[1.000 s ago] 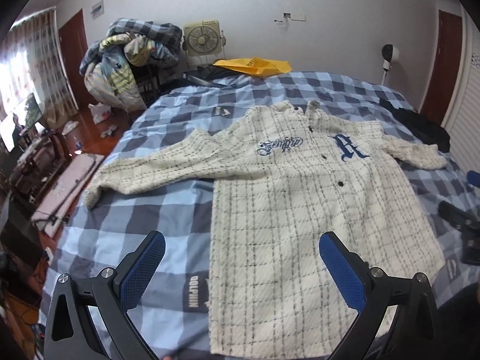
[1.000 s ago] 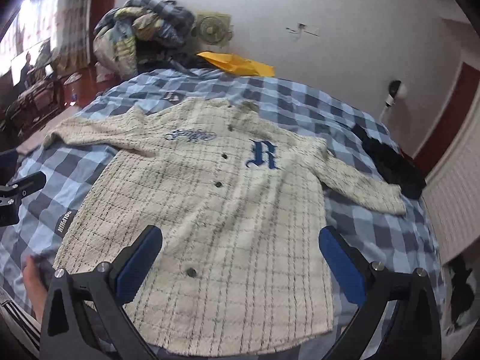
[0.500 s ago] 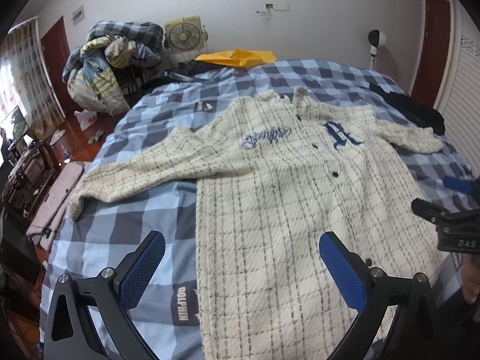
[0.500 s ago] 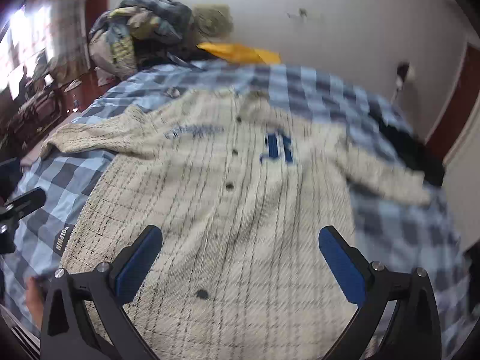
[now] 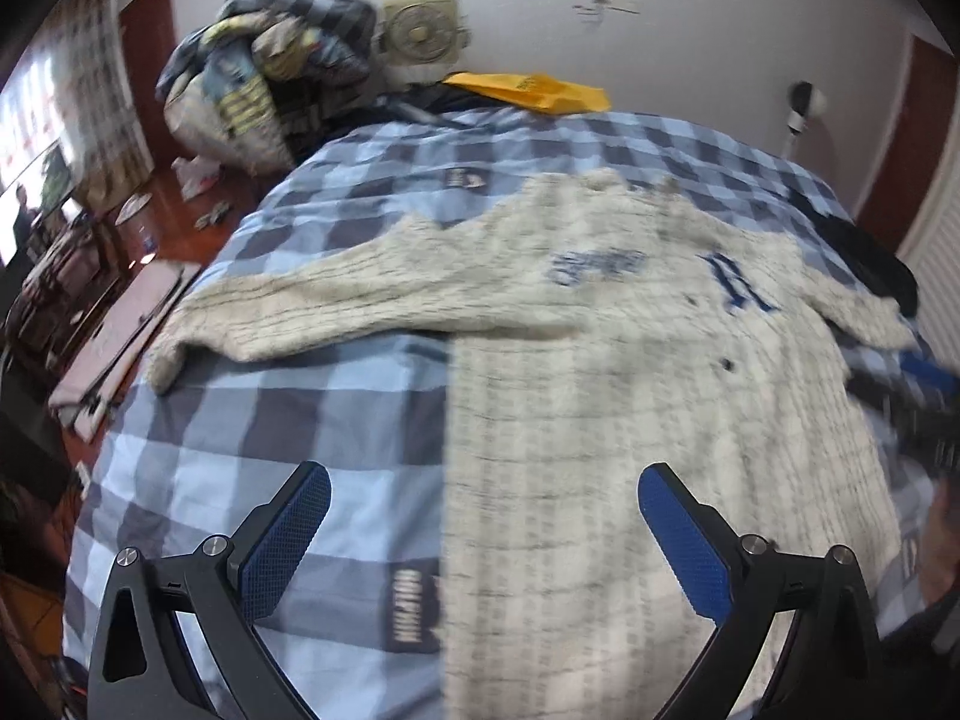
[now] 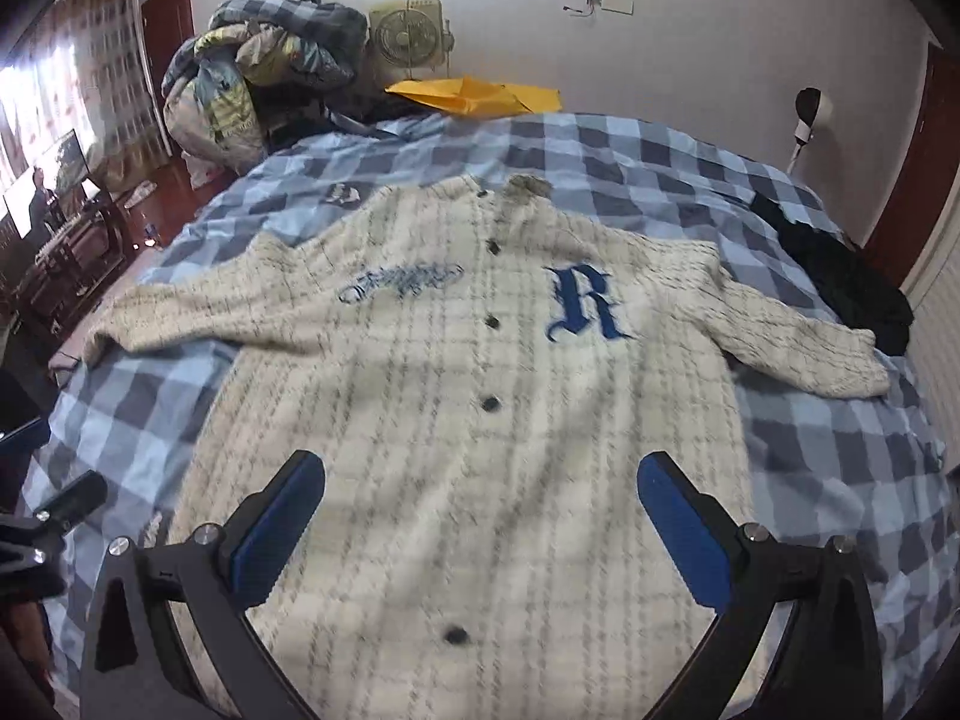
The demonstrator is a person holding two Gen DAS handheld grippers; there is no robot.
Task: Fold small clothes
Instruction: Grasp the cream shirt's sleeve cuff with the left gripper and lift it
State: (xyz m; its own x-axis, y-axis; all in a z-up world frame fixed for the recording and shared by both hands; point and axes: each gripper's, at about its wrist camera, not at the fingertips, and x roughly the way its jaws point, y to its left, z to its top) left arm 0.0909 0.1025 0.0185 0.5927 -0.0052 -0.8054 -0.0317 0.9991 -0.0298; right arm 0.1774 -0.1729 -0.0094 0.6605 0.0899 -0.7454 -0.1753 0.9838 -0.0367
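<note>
A cream plaid button-up jacket (image 5: 600, 372) with a blue "R" and blue script lies flat, front up, on the blue checked bed (image 5: 288, 420), sleeves spread out to both sides. It also shows in the right wrist view (image 6: 480, 372). My left gripper (image 5: 480, 516) is open and empty, above the jacket's left hem edge. My right gripper (image 6: 480, 504) is open and empty, above the jacket's lower middle. The left gripper's body (image 6: 42, 528) shows at the left edge of the right wrist view.
A pile of bedding (image 6: 264, 78) and a fan (image 6: 411, 36) stand at the bed's far end, with a yellow bag (image 6: 474, 96) beside them. A black garment (image 6: 840, 276) lies on the bed's right side. Furniture and a wood floor (image 5: 90, 276) are left of the bed.
Both grippers have shifted over the jacket with camera blur; the left view has swung left and nearer the bed. The jacket has not moved. Both stay open.
</note>
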